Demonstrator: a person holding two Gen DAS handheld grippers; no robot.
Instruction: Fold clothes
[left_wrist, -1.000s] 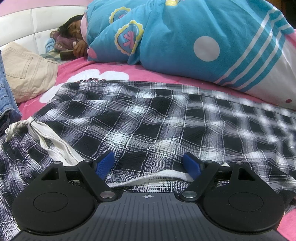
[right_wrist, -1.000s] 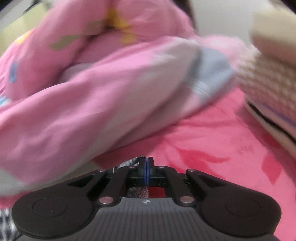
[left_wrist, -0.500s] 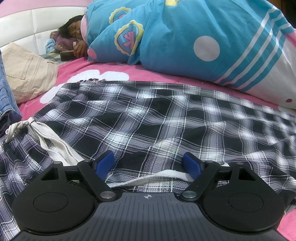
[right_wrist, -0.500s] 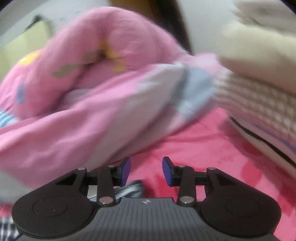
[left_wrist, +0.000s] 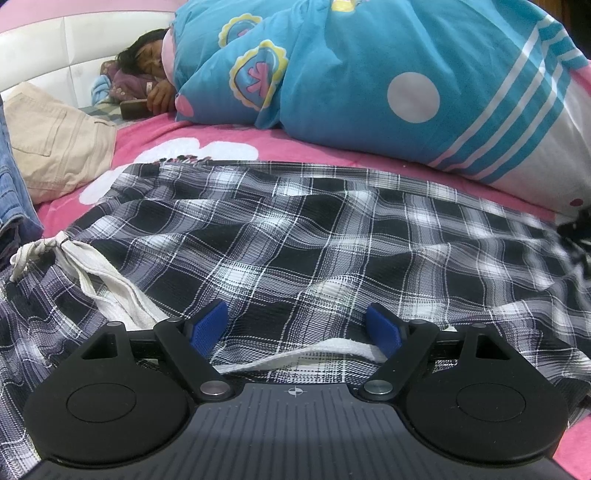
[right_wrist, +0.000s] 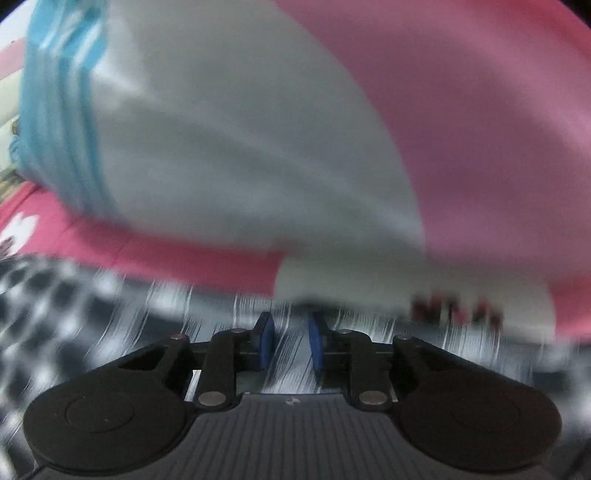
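Lying rumpled — woven plaid garment (left_wrist: 295, 236) | left tongs (left_wrist: 297, 326) apart | right tongs (right_wrist: 289, 339) narrowing — unclamped

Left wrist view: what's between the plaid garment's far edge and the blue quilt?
In the left wrist view, only a strip of pink bedsheet with a white flower print separates the plaid garment from the blue quilt; no other item lies there.

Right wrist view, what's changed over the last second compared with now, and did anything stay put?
The right claw let go of the plaid fabric edge it was pinching, opened, then partly closed again, nothing visibly between its pads. It swung from the pink bedding over to the plaid garment, below the blue-and-white duvet. The left claw stayed wide open over the garment's white waistband, unmoved.
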